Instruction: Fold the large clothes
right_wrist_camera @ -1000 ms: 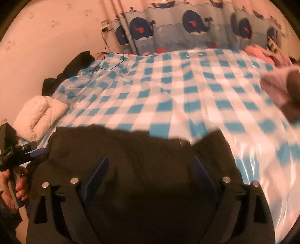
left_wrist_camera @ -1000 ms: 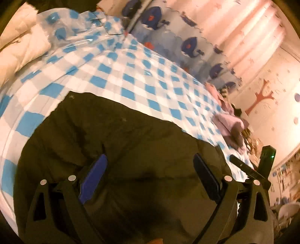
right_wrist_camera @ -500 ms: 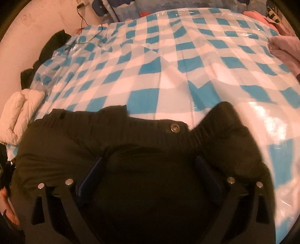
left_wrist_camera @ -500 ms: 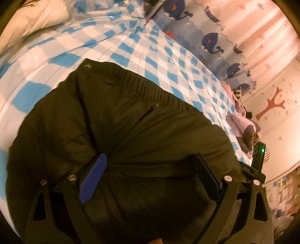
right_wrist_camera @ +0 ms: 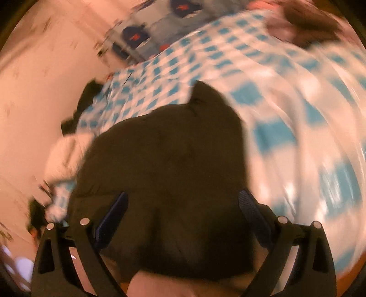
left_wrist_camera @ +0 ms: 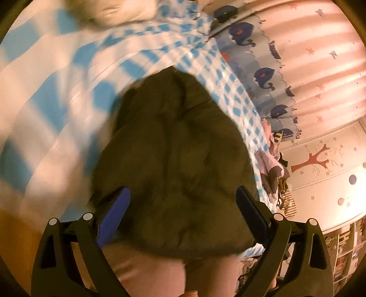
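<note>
A dark olive garment (left_wrist_camera: 173, 137) lies bunched on the blue-and-white checked bed cover (left_wrist_camera: 57, 91), reaching the bed's near edge. My left gripper (left_wrist_camera: 183, 189) hovers over its near end, fingers wide apart and open, the cloth spread beneath and between them without being pinched. In the right wrist view the same garment (right_wrist_camera: 164, 148) fills the middle, one corner sticking up at its far end. My right gripper (right_wrist_camera: 183, 193) is open above the garment's near part, pads clear of the cloth. Both views are smeared by motion.
A white puffy garment (left_wrist_camera: 119, 11) lies at the far side of the bed. Pink clothes (left_wrist_camera: 270, 160) are piled at the right edge by the whale-print curtain (left_wrist_camera: 258, 68). Dark clothes (right_wrist_camera: 87, 91) sit against the wall. Pale fabric (left_wrist_camera: 148, 274) shows below the bed edge.
Both grippers have drawn back toward the bed's near edge and rolled, tilting the views. The garment, seen spread wide with its waistband showing, now looks narrower and bunched. Both grippers stay open.
</note>
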Tool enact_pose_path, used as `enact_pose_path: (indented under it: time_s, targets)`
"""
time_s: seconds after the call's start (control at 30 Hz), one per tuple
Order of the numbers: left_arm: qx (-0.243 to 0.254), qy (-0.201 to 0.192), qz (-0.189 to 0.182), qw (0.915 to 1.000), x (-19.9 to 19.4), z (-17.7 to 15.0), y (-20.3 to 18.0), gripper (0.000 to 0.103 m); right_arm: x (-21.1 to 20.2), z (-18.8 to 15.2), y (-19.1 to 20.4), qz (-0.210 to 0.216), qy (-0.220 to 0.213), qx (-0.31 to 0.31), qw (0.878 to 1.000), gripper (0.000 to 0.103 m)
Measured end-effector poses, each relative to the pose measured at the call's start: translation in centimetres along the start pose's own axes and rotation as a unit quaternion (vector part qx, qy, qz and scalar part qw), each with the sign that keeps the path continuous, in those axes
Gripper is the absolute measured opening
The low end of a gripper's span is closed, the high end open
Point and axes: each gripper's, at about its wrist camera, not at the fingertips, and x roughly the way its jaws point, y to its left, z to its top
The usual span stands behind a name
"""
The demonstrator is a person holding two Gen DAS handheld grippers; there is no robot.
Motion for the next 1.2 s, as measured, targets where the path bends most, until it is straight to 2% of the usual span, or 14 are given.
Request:
enact_pose_path:
  time_s: [0.1,0.2,0.27,0.33,0.5,0.67,0.8,0.83,0.9,0.93,1.0,1.1,1.2]
  targets:
    - [-0.038,0.008,-0.017,0.9991,-0.6,-1.8,2.1,0.09,-1.7,-1.9,-3.1,0.01,0.0,0.054,0.999,0.093]
    - [-0.074,0.011,-0.017,0.997,-0.6,-3.2,4.0,0.09,-2.5,-3.7,-5.7,0.049,0.007,0.115,0.992,0.093]
    - [-0.096,0.013,-0.03,0.9949,-0.2,-3.8,4.9,0.09,-2.2,-4.4,-6.5,0.079,0.017,0.139,0.987,0.093]
    - [-0.109,0.015,-0.039,0.9932,0.4,-4.1,5.5,0.09,-1.6,-4.7,-6.7,0.115,0.024,0.156,0.981,0.093]
    - [-0.134,0.025,-0.058,0.989,2.6,-4.3,5.9,0.09,0.8,-4.7,-6.0,0.172,0.036,0.183,0.967,0.093]
    - [-0.133,0.034,-0.066,0.9883,4.9,-3.7,4.6,0.09,2.9,-3.6,-4.9,0.201,0.032,0.199,0.959,0.093]
    - [-0.138,0.036,-0.049,0.9886,6.7,-2.7,3.9,0.089,4.2,-2.2,-3.7,0.187,0.026,0.185,0.964,0.09]
    - [-0.14,0.031,-0.054,0.9882,6.9,-2.3,3.7,0.08,4.4,-1.6,-3.4,0.18,0.021,0.179,0.967,0.087]
    - [-0.129,0.014,-0.05,0.9903,7.3,-0.9,2.9,0.059,4.8,0.6,-2.6,0.161,0.011,0.163,0.973,0.045]
    - [-0.115,0.005,-0.055,0.9918,7.5,0.0,2.2,0.046,5.0,1.4,-2.5,0.155,0.008,0.161,0.975,0.041]
    - [-0.082,-0.019,-0.063,0.9944,7.4,1.6,0.5,0.031,5.3,3.7,-1.9,0.149,-0.003,0.152,0.977,0.03]
    - [-0.035,-0.062,-0.094,0.9931,6.2,3.1,-2.0,0.024,4.7,6.3,-0.3,0.152,-0.034,0.132,0.979,0.027]
    - [-0.001,-0.084,-0.123,0.9888,4.7,3.1,-2.7,0.021,3.5,6.2,0.4,0.157,-0.048,0.108,0.98,0.026]
